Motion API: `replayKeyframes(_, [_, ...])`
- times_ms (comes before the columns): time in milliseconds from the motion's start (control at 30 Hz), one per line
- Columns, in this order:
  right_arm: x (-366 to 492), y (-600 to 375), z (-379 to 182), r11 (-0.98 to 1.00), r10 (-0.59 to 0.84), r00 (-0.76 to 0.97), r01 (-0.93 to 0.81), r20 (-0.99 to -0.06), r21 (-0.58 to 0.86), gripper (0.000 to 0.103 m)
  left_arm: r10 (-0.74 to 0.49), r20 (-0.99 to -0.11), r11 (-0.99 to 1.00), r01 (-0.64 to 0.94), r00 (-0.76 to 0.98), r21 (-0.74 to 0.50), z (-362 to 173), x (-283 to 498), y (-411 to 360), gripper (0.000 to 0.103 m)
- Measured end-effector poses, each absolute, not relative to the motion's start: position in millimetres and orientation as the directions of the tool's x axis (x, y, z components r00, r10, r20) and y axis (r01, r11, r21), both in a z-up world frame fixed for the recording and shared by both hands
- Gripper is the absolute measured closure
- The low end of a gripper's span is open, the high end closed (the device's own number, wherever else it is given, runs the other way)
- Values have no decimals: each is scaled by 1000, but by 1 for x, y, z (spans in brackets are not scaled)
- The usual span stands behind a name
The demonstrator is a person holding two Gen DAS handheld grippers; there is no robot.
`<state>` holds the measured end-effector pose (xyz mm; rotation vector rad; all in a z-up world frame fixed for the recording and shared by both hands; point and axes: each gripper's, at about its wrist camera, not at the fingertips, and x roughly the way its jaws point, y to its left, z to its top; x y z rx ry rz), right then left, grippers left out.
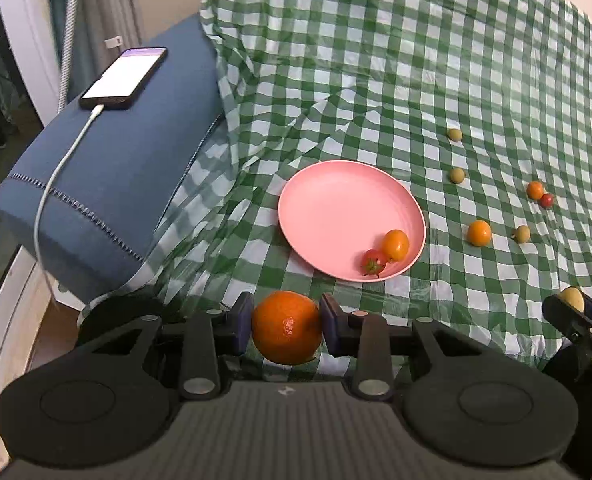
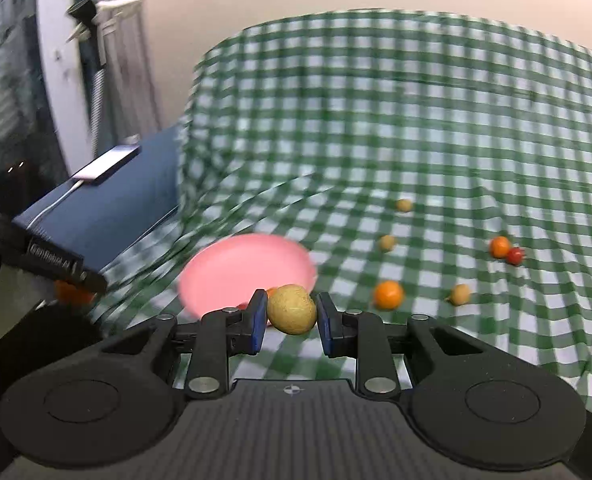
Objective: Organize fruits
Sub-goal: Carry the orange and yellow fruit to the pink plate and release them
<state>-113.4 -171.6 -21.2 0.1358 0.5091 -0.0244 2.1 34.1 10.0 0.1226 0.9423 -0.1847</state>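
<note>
Transport step in hand: orange (image 1: pixel 287 328) clamped in left gripper (image 1: pixel 287 330), tan fruit (image 2: pixel 292 309) clamped in right gripper (image 2: pixel 292 316). Next: release required over pink plate (image 1: pixel 336 204), frame centre.

Orange (image 1: pixel 287 328) and tan fruit (image 2: pixel 292 309) held aloft; pink plate (image 1: pixel 328 208) holds two

My right wrist view is smeared: the pink plate (image 2: pixel 232 268) blurs, its fruit hidden behind the yellowish fruit (image 2: pixel 292 309) I hold.

Two fruits (image 1: pixel 386 254) in the plate (image 1: pixel 336 208), six loose fruits (image 1: pixel 479 233) to its right.
</note>
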Motion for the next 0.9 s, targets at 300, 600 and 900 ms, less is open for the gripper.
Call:
replayKeyframes(300, [-128,-163,-11,993,-20,881,73,-472,94,76,-134,-793,976,216,594,-4,11,-13,41,63])
replayKeyframes(600, [-131,-162,-13,992,-32,879,85,-476,90,76,-148,-792,975,222,592,-16,9,-13,42,63])
replayKeyframes(900, [-126,-165,-19,992,-26,867,85,-498,96,76,-146,-802,977,214,579,-23,4,-7,42,63])
